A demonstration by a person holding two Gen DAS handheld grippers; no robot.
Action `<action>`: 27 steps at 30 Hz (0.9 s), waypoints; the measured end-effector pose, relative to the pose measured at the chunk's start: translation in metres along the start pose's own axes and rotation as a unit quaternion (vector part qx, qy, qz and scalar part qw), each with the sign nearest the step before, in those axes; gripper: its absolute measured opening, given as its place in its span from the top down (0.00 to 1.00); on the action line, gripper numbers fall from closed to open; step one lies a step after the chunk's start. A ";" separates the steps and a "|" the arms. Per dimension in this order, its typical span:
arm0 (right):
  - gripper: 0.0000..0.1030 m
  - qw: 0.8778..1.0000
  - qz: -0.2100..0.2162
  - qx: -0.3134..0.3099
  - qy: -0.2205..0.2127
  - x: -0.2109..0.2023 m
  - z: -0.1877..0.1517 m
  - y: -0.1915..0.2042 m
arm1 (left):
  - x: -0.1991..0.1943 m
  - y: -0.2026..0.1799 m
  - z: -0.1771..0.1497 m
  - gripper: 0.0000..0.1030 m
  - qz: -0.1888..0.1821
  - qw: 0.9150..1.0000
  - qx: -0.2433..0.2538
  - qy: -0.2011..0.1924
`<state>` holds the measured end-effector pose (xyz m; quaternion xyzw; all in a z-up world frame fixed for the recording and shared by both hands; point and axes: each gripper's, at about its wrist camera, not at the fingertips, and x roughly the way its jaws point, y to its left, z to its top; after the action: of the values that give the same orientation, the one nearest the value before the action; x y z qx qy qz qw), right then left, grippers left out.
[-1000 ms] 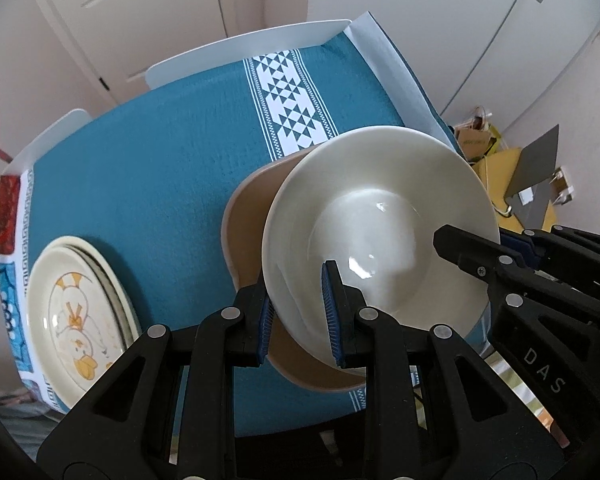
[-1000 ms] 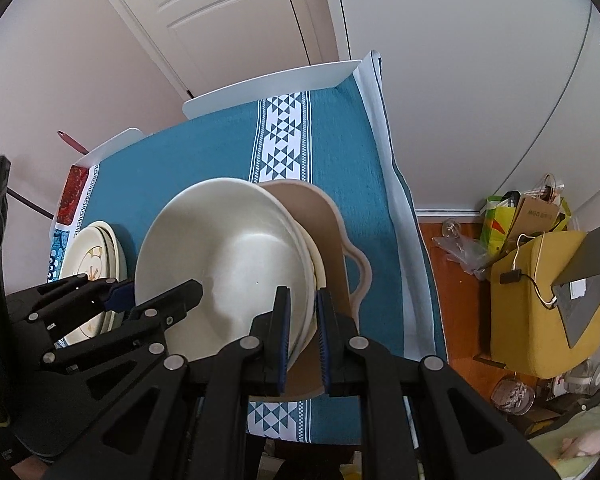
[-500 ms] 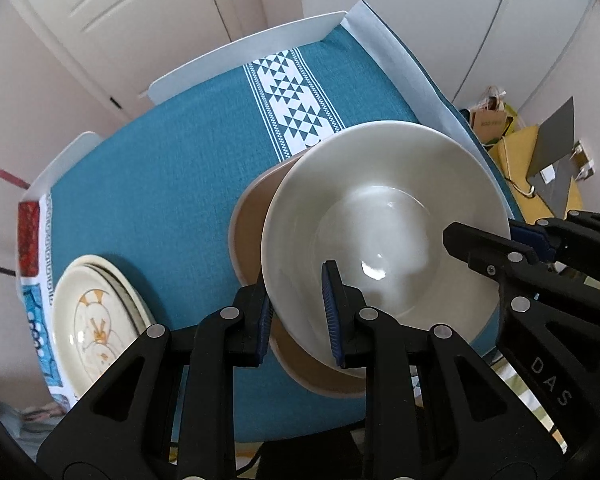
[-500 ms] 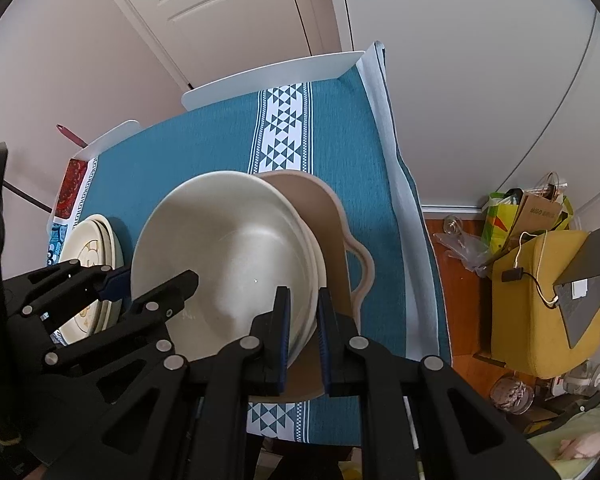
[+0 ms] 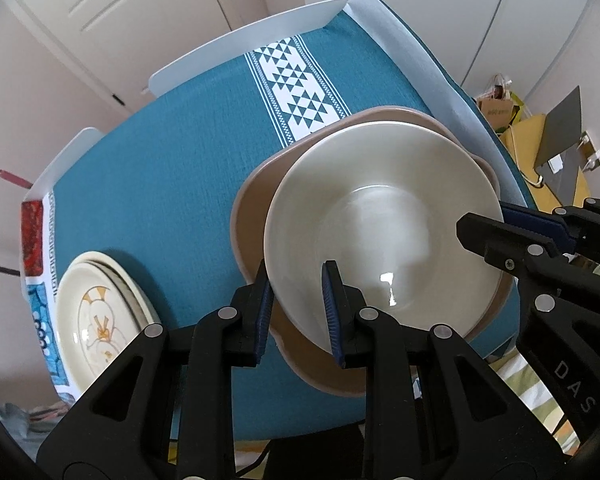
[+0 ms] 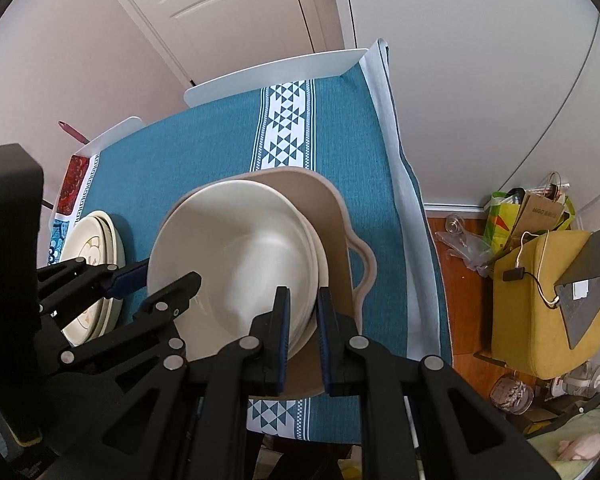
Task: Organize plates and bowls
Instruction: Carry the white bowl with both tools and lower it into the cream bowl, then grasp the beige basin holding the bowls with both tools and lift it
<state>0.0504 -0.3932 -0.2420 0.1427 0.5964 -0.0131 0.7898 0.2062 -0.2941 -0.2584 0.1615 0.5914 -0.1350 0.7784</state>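
A cream bowl (image 5: 380,216) (image 6: 240,252) hangs over a tan dish with handles (image 5: 256,200) (image 6: 336,208) on the teal tablecloth (image 5: 160,160). My left gripper (image 5: 296,280) is shut on the bowl's near-left rim, one pad inside and one outside. My right gripper (image 6: 303,296) is shut on the opposite rim. In the right wrist view a second cream rim shows under the bowl at that grip. Each gripper also shows in the other's view: the right gripper (image 5: 484,220) and the left gripper (image 6: 168,276). A stack of cream plates with an orange pattern (image 5: 96,320) (image 6: 96,240) lies at the table's left.
The table's right edge (image 6: 412,216) drops to a wooden floor with a yellow bag (image 6: 540,304), paper bags and glassware. A white door and walls stand behind the table. A red-handled item (image 6: 72,132) pokes out at the far left corner.
The left gripper has rolled a little, so the table sits differently in its view. Both grippers keep their hold on the cream bowl, which stays over the tan dish.
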 end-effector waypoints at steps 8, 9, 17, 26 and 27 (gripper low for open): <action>0.88 1.000 0.005 0.000 -0.013 -0.009 -0.001 -0.002 | -0.010 0.006 -0.003 0.80 -0.011 1.000 -0.012 -0.014; 0.89 1.000 0.005 -0.001 -0.017 -0.012 0.000 -0.002 | -0.014 0.009 -0.004 0.80 -0.013 1.000 -0.015 -0.019; 0.88 0.996 0.041 -0.026 -0.069 -0.070 0.004 0.002 | -0.092 0.061 -0.016 0.48 -0.057 0.988 -0.071 -0.124; 0.00 0.993 -0.010 -0.097 -0.070 -0.094 0.002 0.004 | -0.093 0.084 -0.039 0.00 -0.054 0.991 -0.046 -0.114; 0.00 0.992 -0.029 -0.099 -0.065 -0.091 0.000 0.002 | -0.086 0.083 -0.042 0.00 -0.061 0.992 -0.041 -0.098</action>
<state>0.0250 -0.4048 -0.1555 0.0449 0.5459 0.0142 0.8365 0.1800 -0.1999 -0.1784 0.0788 0.5258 -0.1728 0.8291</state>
